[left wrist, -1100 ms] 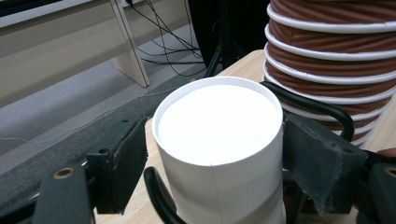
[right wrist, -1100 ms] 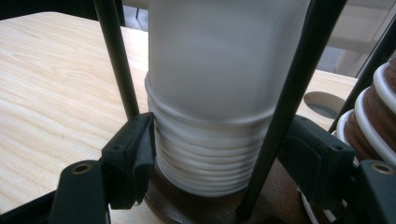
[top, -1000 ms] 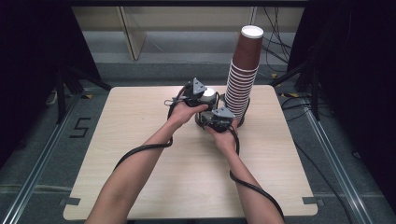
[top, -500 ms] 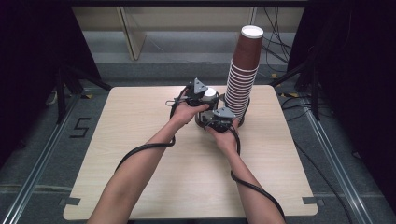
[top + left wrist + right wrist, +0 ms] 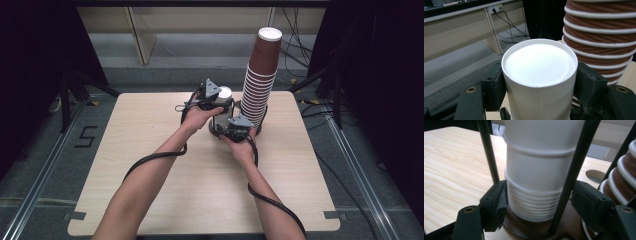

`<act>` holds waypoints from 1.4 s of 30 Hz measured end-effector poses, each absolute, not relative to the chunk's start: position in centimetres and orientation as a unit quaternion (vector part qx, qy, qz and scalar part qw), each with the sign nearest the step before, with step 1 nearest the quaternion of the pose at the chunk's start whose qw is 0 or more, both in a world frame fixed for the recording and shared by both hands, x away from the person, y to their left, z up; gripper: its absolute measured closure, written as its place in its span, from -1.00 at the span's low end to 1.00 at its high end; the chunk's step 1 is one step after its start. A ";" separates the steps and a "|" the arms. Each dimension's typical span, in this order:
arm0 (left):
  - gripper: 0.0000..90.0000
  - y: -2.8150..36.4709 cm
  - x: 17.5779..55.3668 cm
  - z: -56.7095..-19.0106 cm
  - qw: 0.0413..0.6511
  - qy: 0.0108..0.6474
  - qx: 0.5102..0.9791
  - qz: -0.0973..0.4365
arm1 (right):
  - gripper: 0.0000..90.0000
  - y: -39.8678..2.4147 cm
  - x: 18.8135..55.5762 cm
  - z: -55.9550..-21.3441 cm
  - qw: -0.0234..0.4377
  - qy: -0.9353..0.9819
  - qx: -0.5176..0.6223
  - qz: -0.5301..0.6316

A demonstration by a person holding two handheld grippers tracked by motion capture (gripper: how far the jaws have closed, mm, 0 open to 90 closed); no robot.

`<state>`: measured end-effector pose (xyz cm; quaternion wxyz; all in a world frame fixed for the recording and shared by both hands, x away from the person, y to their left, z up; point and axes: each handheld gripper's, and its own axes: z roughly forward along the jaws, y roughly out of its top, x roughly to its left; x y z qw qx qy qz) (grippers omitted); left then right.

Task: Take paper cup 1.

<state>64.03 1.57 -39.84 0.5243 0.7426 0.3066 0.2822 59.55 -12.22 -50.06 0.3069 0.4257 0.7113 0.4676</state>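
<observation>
Two claws work a short stack of white cups (image 5: pixel 223 95) on the counter (image 5: pixel 150 165), beside the tall brown cup tower (image 5: pixel 260 85). We see the left claw (image 5: pixel 539 82) pinching the top cup, its jaws having just closed; the right claw (image 5: pixel 536 205) clamps the stack's base. We judge that a skewed pull could topple the tower.

Both forearms reach forward; left tongs (image 5: pixel 220 97) have just been closing, clamped tight, right tongs (image 5: pixel 239 127) close beside them, also clamped

A short stack of white paper cups (image 5: pixel 223 95) is seen upside down on the table, just beside a tall stack of brown cups (image 5: pixel 260 82). The top cup (image 5: pixel 539 75) is apparently held at both sides.
</observation>
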 end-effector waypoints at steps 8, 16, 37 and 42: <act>-0.28 1.8 63.4 -38.5 0.530 0.301 0.736 0.293 | -0.35 -12.5 58.7 -48.9 0.316 0.704 0.420 0.479; -0.28 2.1 62.6 -36.9 0.540 0.299 0.723 0.310 | -0.36 -13.1 58.0 -47.8 0.328 0.697 0.409 0.489; -0.28 4.9 57.4 -35.1 0.538 0.267 0.736 0.313 | -0.46 -15.6 53.9 -44.8 0.318 0.716 0.373 0.497; -0.28 5.5 56.4 -35.7 0.532 0.268 0.743 0.306 | -0.48 -16.9 52.8 -43.9 0.319 0.715 0.372 0.499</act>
